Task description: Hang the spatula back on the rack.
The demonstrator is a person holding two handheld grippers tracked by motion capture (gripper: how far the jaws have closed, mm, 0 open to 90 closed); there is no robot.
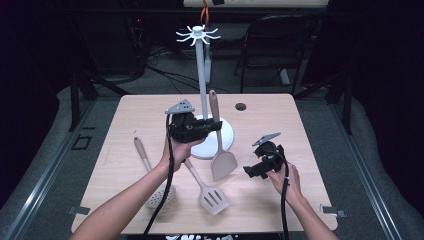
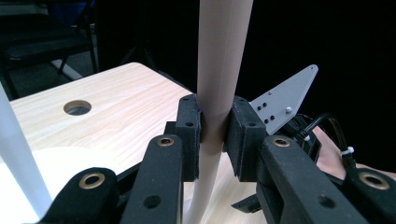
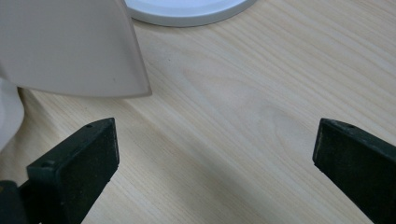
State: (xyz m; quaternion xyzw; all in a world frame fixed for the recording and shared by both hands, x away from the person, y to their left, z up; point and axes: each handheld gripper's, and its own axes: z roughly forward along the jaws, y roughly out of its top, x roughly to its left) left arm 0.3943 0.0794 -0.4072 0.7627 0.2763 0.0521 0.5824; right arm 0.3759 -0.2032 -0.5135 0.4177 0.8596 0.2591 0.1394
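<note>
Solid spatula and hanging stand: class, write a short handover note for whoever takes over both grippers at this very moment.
Left gripper: shut on the solid spatula handle, blade down near the table.
Right gripper: open, holding nothing, beside the blade.
Hanging stand: upright on its white base, hooks bare.
Slotted turner and perforated spoon: lying on the table.
Done: spatula gripped.
Left: probably hang all three.
</note>
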